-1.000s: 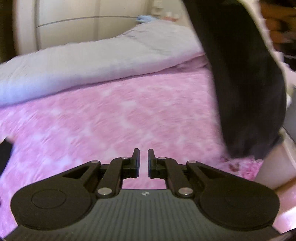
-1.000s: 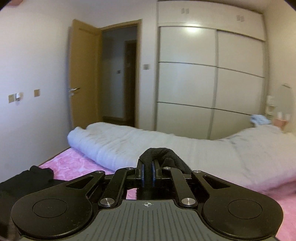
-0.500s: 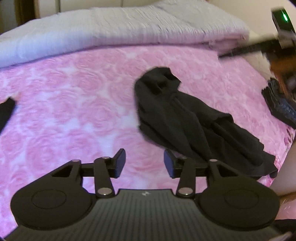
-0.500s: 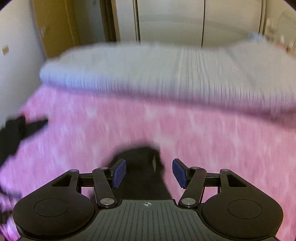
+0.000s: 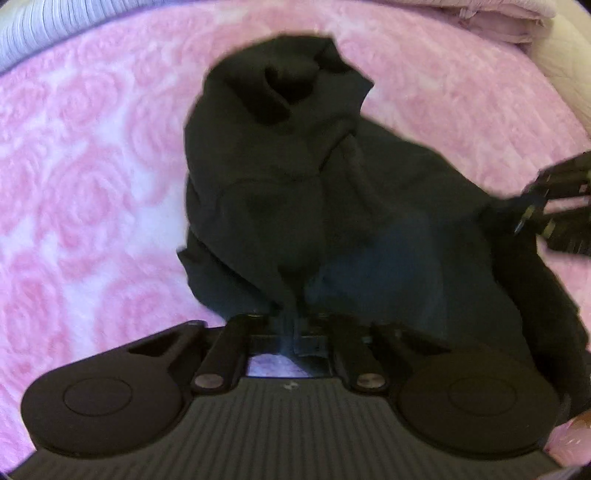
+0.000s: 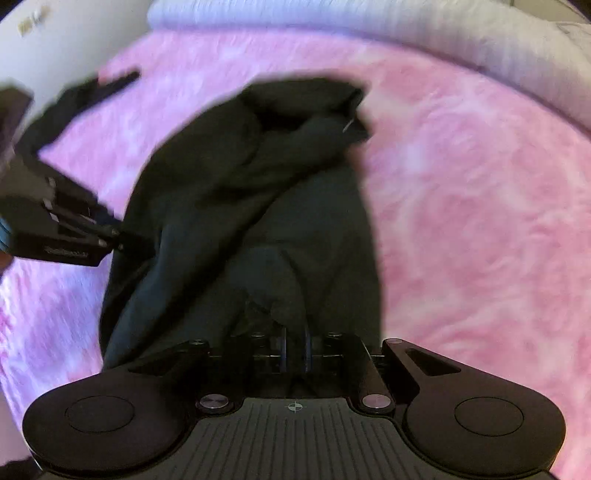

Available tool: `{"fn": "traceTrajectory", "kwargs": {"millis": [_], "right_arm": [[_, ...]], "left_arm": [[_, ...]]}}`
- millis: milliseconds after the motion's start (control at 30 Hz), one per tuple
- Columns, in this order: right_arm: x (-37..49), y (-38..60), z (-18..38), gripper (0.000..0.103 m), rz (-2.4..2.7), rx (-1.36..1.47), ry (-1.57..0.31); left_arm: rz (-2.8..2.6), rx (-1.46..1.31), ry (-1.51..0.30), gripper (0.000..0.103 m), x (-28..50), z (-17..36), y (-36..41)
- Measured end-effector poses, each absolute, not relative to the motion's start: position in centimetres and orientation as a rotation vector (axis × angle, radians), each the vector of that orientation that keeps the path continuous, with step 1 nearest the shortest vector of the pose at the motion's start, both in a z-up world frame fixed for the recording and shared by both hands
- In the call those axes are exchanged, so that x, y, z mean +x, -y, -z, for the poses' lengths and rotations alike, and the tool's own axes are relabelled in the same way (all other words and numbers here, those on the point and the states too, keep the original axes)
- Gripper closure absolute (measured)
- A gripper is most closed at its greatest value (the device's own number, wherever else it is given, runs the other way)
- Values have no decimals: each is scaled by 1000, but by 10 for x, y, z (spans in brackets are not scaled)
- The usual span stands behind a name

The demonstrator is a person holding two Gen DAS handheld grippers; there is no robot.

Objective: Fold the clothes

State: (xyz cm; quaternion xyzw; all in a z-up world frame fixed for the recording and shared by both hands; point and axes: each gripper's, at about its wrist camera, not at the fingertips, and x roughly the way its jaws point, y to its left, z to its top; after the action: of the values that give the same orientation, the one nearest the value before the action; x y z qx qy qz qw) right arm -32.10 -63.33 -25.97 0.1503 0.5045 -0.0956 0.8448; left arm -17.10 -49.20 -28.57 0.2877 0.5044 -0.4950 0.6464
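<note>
Centrally, a crumpled black garment [image 5: 314, 206] lies on the pink rose-patterned bed cover [image 5: 92, 177], with a rolled pale duvet [image 6: 369, 22] along the far edge of the bed. Left gripper [image 5: 293, 332]: jaws clenched on the garment's near hem, with a strip of cloth showing between them. Right gripper [image 6: 294, 350]: jaws drawn close together with dark fabric gathered at and between them, so it appears to grasp the same garment at another point along its edge. Each gripper shows at the margin of the other's view, at either side of the cloth. Judged risks: the garment is bunched and doubled over itself, so either grip may hold several layers or a fold and not a true corner; lifting or spreading from such holds would probably twist the cloth instead of flattening it, and a shallow pinch could slip free. Writing: a small pale mark on the left gripper's body in the right wrist view, blurred beyond reading; no other label is legible.
</note>
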Motion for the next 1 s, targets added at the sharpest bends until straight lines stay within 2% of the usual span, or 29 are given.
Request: {"fn": "traceTrajectory", "kwargs": {"millis": [167,300,333,367,400,433,567,667,767,867,933,967,1000], "right_arm": [[-377,713,187,96,366,291,-976],[-400,789,172,93,537,260,-963],[-399,803,175,89,568,261,-975],[-396,814,179,74,606,265,-999],[-392,817,180,66,641,266,-1013],[-391,813,178,64,648,273,-995],[-382,775,181,38,592,331,-941],[-370,730,195,31,476,309,-929],[-340,711,218,30,444,203,-962],[-304,706,245,31,448,86,-1006],[-296,712,261,77,458,43,-1053],[-296,716,262,93,462,39,-1059],[-306,719,249,93,461,74,-1027]], "left_arm": [[1123,529,-1061,101,-137,208,473],[1143,489,-988,100,-106,181,488],[1144,506,-998,100,-103,187,499],[1146,522,-1009,100,-100,194,510],[1147,538,-1021,100,-97,201,521],[1146,554,-1039,100,-97,211,527],[1160,604,-1077,101,-109,239,539],[1177,605,-1099,101,-118,248,530],[1179,578,-1099,101,-120,245,518],[1171,544,-1085,101,-118,238,505],[1158,512,-1052,101,-116,230,498],[1154,498,-1036,101,-115,223,493],[1151,490,-1019,101,-113,215,488]]}}
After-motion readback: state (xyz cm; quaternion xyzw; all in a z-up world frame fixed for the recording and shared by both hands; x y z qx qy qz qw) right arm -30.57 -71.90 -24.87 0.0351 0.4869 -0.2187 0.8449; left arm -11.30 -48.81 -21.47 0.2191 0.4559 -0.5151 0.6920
